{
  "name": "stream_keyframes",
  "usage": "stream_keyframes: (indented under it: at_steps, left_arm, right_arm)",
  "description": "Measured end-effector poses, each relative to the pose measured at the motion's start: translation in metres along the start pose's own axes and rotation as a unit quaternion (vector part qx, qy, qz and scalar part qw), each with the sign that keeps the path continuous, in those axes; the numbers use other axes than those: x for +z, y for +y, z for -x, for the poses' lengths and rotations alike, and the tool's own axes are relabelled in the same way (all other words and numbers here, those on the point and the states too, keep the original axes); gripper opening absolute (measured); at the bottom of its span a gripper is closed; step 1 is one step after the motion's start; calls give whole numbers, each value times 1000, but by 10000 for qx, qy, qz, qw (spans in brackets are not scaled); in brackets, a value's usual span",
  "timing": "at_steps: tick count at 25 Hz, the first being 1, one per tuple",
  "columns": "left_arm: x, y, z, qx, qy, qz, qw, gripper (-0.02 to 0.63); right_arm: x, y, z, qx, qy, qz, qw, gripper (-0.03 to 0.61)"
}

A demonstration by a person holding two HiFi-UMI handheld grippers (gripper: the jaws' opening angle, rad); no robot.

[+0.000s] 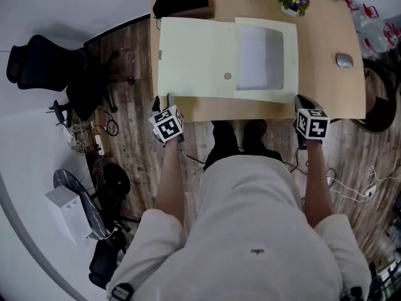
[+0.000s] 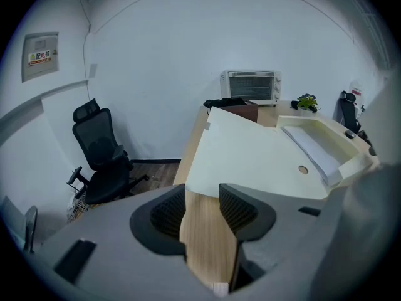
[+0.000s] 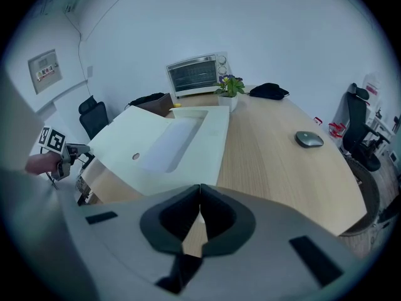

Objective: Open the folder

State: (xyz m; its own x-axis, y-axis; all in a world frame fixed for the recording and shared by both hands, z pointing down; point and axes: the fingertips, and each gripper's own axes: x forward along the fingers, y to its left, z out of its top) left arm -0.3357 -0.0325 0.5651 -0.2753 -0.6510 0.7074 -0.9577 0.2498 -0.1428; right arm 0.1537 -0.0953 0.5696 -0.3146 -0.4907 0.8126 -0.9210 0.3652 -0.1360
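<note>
The folder (image 1: 197, 58) lies spread on the table (image 1: 326, 86), filling its left and middle part. Its long side runs along the table's near edge, and its fold runs away from you. The cover is swung out toward the table's left edge, with the sheet pocket toward the table's middle.

Your left gripper (image 2: 202, 209) hangs at the table's near-left corner. Its jaws stand well apart with only bare wood between them, and the cover's near corner is just ahead and slightly right. Your right gripper (image 3: 199, 199) is pinched together on nothing, over the near edge by the pocket's corner.

From the right gripper view the cover may not lie quite flat. If it needs pressing down, your left hand is the nearer one.
</note>
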Motion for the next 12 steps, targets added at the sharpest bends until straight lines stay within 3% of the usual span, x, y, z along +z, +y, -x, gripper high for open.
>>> stream_keyframes:
  at_steps: [6, 12]
  left_arm:
    - [-1, -5, 18, 189, -118, 147, 9996, 155]
    - [-3, -28, 38, 38, -245, 295, 9993, 155]
  right_arm:
    - [9, 1, 7, 122, -160, 91, 9998, 5]
    - [17, 2, 16, 240, -321, 170, 9991, 5]
